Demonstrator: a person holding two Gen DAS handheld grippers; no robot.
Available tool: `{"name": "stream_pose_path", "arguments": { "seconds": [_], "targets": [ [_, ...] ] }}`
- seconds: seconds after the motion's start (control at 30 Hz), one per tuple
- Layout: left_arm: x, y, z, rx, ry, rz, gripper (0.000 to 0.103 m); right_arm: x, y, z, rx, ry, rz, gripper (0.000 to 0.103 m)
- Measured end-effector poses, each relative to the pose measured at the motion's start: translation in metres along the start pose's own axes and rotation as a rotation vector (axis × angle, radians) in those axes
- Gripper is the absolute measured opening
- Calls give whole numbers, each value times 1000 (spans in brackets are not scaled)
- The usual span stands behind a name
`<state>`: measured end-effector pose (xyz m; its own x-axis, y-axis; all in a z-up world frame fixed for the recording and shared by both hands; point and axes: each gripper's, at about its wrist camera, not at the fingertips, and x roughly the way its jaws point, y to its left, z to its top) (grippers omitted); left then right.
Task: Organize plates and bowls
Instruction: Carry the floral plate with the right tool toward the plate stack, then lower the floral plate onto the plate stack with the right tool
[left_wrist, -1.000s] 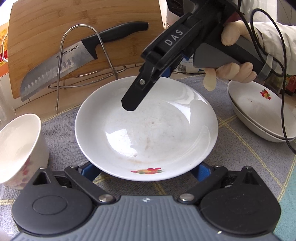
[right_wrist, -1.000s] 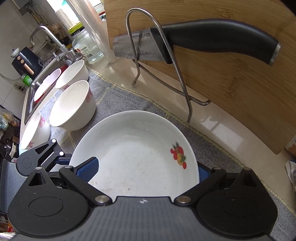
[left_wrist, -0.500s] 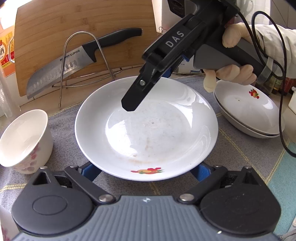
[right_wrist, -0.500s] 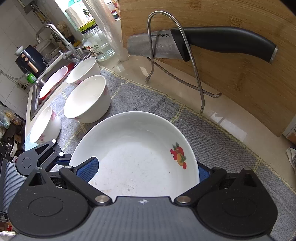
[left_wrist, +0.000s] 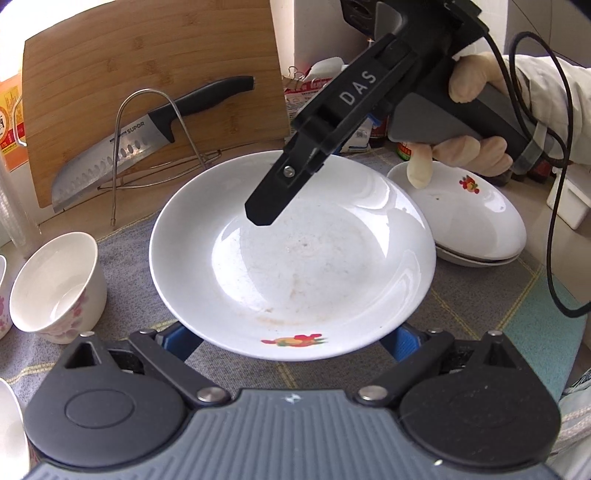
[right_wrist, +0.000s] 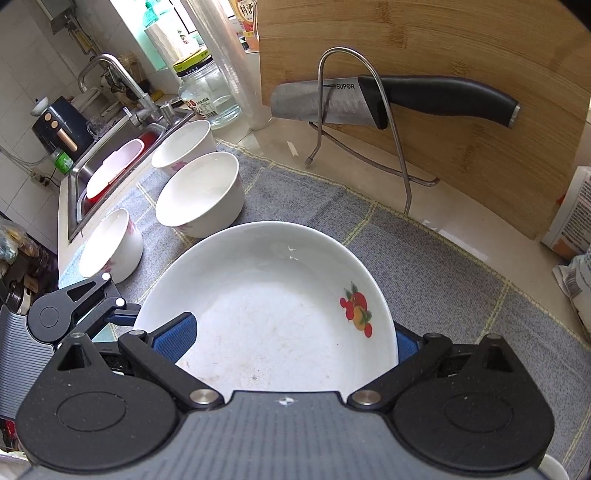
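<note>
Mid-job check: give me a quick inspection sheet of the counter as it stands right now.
Surface: grey checked mat on a pale counter.
Job's things: plate held above the mat; two stacked plates to its right; three bowls near the sink.
Clutter: knife on a wire rack against a cutting board; glass jar.
Grippers: left gripper and right gripper both hold the plate's rim.
Cables: black cable hanging from the right handle.
Surroundings: faucet, tiled wall.
</note>
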<state>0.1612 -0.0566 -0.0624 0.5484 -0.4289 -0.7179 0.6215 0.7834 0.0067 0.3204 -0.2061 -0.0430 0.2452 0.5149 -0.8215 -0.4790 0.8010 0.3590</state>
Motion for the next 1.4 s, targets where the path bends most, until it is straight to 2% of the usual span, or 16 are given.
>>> {"name": "stream_pose_path", "arguments": {
  "seconds": [0.77,1.4],
  "targets": [
    [-28,-42,-6,121,22,-139,99,-51,21,-73,133,-70,-91,103],
    [-12,-74,8,255,28,-272,99,-96,7,-138,282,-136,-195,103]
  ]
}}
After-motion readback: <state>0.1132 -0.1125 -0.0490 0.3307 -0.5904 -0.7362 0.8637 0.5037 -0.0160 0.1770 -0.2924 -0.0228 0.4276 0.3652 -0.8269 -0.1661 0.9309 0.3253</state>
